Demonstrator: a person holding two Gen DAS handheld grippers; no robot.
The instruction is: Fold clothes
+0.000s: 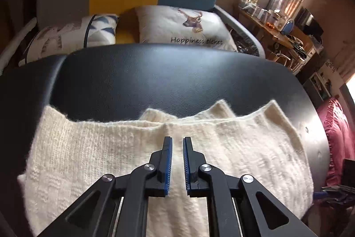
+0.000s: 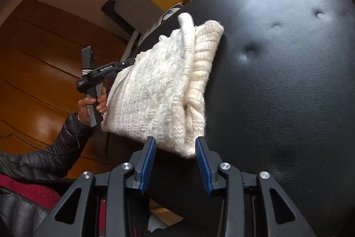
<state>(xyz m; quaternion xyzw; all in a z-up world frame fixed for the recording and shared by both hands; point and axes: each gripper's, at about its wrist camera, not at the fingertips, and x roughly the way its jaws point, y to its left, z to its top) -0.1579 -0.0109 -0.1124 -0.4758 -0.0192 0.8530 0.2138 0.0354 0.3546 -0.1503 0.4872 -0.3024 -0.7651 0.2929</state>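
A cream knit sweater (image 1: 137, 154) lies folded in a thick rectangle on a black leather seat (image 1: 155, 74). My left gripper (image 1: 177, 141) hovers over the middle of the sweater, its blue pads a narrow gap apart with only knit showing between them. The right wrist view shows the same sweater (image 2: 159, 86) with a ribbed fold along its right side. My right gripper (image 2: 175, 140) is open, and its fingertips flank the sweater's near corner. A hand (image 2: 91, 103) holds the left gripper (image 2: 129, 62) at the sweater's far left edge.
Behind the seat is a sofa with a deer cushion (image 1: 184, 26) and a triangle-patterned pillow (image 1: 99, 30). A cluttered wooden desk (image 1: 277, 32) stands to the right, with a red fabric (image 1: 337, 137) beside the seat. Below is wooden floor (image 2: 33, 48); a black puffer sleeve (image 2: 55, 148) reaches in.
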